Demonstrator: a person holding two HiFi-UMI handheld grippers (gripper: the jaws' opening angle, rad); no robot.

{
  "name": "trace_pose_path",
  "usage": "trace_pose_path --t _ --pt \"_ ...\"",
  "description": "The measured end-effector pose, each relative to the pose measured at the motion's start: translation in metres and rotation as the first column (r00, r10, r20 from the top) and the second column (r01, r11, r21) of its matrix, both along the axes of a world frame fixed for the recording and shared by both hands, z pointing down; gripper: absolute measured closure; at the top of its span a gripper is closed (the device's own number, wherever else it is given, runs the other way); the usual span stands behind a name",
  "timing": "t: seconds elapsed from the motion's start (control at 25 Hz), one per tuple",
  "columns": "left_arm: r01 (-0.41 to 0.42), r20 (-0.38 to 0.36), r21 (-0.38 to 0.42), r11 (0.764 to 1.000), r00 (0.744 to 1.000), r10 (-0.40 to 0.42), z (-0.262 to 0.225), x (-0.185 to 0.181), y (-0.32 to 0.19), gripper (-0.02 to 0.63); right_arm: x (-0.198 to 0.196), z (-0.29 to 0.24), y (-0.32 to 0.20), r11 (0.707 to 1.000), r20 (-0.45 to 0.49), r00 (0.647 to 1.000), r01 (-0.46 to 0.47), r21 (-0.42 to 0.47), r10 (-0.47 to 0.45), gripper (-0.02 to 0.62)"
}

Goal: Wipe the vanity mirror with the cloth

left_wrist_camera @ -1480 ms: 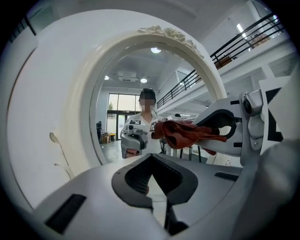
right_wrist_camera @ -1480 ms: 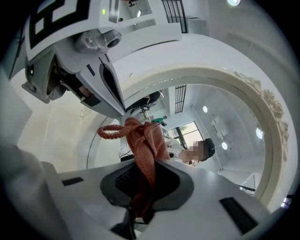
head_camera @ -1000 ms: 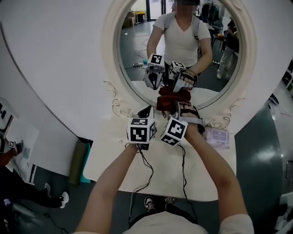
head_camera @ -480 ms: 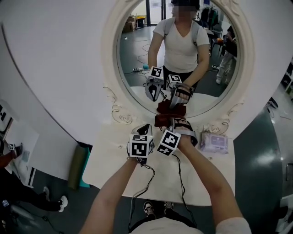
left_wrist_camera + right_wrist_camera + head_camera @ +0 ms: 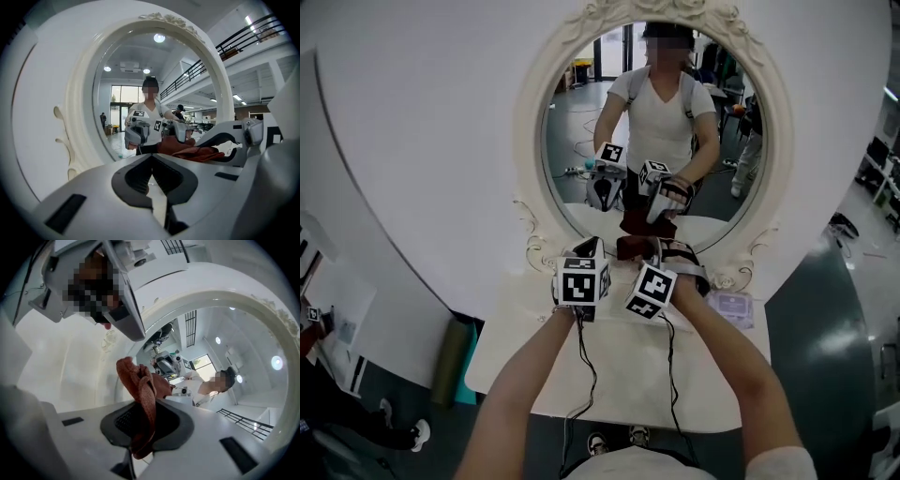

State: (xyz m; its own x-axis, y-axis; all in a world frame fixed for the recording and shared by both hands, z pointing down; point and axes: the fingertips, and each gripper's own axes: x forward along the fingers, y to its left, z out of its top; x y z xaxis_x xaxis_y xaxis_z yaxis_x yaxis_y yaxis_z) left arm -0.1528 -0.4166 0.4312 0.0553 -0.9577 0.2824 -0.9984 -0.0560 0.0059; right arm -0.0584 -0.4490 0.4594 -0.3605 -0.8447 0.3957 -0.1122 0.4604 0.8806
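Nearest the person, the right gripper (image 5: 658,251) has its jaws clamped on a dark red cloth (image 5: 634,247). In the right gripper view the cloth (image 5: 139,394) is pinched between the pads in a thick fold, with a loose bunch standing out beyond the jaw tips. The left gripper (image 5: 590,249) sits just beside it at its 9 o'clock. Its jaws are closed against each other with nothing between them, so it has no part in the wiping.

Both grippers are over the far edge of the white vanity top (image 5: 619,366). A small packet (image 5: 733,307) lies at the right gripper's 3 o'clock, clear of the work.

Beyond them, the cloth is bunched at the 6 o'clock point of the oval vanity mirror (image 5: 577,122), right by the lower rim of the carved cream frame (image 5: 532,141). I cannot tell whether the fabric is actually pressing on the glass.

The wipe looks to be only starting, at the bottom of the glass. To do it well:

- Lead with the free bunch of fabric so that the hard jaw tips never touch the glass.
- Press lightly.
- Sweep in overlapping passes from 6 o'clock up towards 12 o'clock, following the curve along the frame.
- Keep the left gripper low and to the side, out of the sweep.
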Motion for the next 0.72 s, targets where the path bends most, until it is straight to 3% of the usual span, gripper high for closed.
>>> trace_pose_path --t 0.2,0.36,0.52,0.72 --pt "-0.039 0.034 0.120 0.992 0.999 0.036 -0.085 0.017 -0.019 0.595 0.009 -0.087 -0.005 0.993 0.043 0.999 0.000 0.118 -0.005 0.534" --pt "-0.052 0.022 0.187 0.981 0.999 0.049 -0.147 0.028 -0.031 0.595 0.019 -0.173 -0.008 0.968 0.075 0.997 -0.011 0.250 -0.008 0.534" --pt "-0.049 0.045 0.269 0.962 0.998 0.038 -0.217 0.033 -0.038 0.595 0.033 -0.259 -0.006 0.918 0.100 0.995 -0.029 0.396 -0.011 0.534" --pt "-0.088 0.085 0.356 0.930 0.995 0.062 -0.286 0.049 -0.033 0.595 0.053 -0.353 0.002 0.828 0.124 0.992 -0.071 0.557 0.002 0.534"
